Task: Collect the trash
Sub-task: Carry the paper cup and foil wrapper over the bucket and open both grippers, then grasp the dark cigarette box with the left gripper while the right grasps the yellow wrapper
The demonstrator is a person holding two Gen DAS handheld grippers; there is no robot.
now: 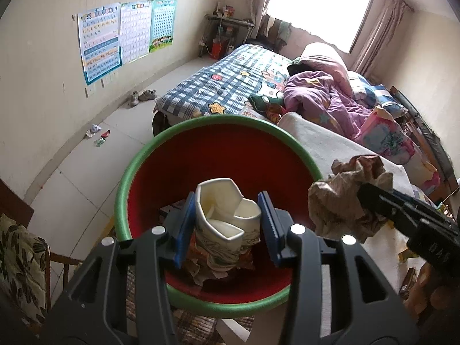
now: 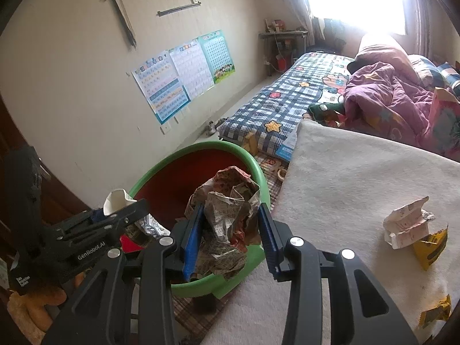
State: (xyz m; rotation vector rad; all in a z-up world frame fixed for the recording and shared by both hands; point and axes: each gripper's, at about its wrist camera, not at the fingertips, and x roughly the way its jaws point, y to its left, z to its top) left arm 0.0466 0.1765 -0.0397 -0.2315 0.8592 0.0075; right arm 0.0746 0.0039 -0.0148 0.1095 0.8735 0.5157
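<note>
A round bin [image 1: 129,178] with a green rim and red inside stands beside the bed, with trash at its bottom. My left gripper [image 1: 225,215] is shut on a crushed white paper cup [image 1: 224,221], held over the bin's mouth. My right gripper [image 2: 230,221] is shut on a crumpled wad of printed paper [image 2: 227,204], held over the bin's [image 2: 201,146] right rim. In the left wrist view that paper wad [image 1: 342,201] hangs at the bin's right side in the right gripper [image 1: 365,198]. In the right wrist view the left gripper [image 2: 135,204] shows with the cup [image 2: 116,201].
A cream blanket [image 2: 359,178] covers the near bed; a crumpled white wrapper [image 2: 408,221] and yellow packets [image 2: 431,247] lie on it. Small scraps [image 1: 99,135] lie on the floor by the wall. A checked quilt [image 1: 218,86] and purple bedding [image 1: 325,97] lie farther back.
</note>
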